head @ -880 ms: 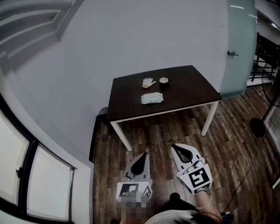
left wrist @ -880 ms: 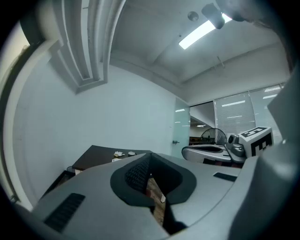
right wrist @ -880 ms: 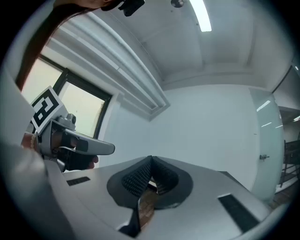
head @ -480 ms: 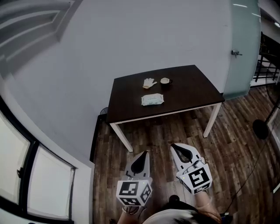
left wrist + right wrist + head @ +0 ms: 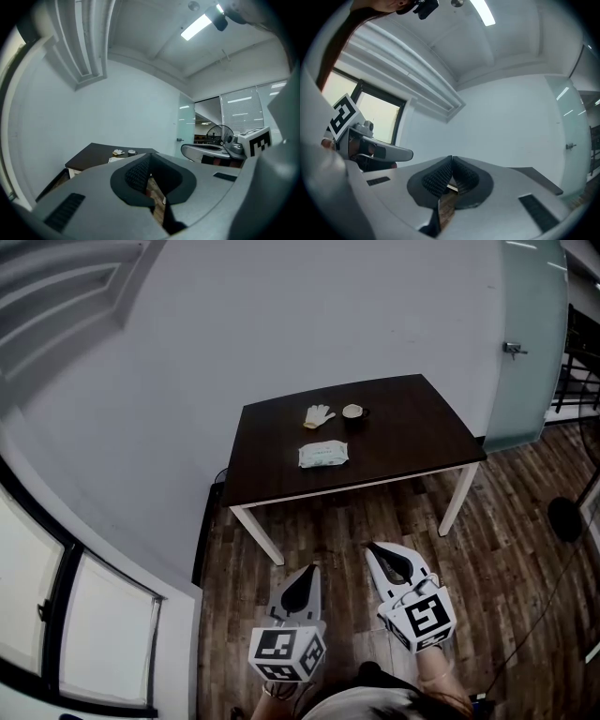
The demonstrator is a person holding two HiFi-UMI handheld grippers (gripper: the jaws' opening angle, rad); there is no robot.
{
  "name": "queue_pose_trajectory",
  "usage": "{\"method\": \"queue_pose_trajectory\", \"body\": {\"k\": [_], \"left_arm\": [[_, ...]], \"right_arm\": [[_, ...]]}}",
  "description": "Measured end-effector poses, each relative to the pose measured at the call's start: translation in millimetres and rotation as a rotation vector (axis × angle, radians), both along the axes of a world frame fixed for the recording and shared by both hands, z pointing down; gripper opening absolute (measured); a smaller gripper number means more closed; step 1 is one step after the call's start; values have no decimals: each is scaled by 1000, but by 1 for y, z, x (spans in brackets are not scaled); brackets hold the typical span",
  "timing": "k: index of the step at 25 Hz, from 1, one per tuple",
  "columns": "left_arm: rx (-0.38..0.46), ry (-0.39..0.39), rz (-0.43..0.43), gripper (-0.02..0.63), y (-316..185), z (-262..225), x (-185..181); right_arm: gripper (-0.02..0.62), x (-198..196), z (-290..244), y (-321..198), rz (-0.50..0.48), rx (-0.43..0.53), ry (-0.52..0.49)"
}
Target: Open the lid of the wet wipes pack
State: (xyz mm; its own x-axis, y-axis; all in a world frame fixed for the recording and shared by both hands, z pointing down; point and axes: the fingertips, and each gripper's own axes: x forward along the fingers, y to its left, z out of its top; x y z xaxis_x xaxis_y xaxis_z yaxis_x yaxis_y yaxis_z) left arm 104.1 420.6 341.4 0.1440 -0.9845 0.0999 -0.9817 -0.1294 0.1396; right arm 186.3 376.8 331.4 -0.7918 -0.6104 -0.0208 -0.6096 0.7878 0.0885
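Wet wipes pack (image 5: 323,455): lid apparently unopened, lies untouched on worktop (image 5: 412,432) well ahead of left gripper (image 5: 305,572) and right gripper (image 5: 374,552), both closed, empty.

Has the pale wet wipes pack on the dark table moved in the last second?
No. The pale rectangular wet wipes pack keeps its spot on the dark wooden table, just on the near side of the white glove.
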Motion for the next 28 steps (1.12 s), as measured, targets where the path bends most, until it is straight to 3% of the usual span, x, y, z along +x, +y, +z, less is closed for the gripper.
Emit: {"method": "queue_pose_trajectory", "body": {"k": [14,28], "left_arm": [[-24,-10,6,14,-65,9,1],[-27,-8,59,14,-203,16,-69]], "right_arm": [[0,-5,8,-65,3,-33,-41],[-4,-78,24,-198,41,-62,-38]]}}
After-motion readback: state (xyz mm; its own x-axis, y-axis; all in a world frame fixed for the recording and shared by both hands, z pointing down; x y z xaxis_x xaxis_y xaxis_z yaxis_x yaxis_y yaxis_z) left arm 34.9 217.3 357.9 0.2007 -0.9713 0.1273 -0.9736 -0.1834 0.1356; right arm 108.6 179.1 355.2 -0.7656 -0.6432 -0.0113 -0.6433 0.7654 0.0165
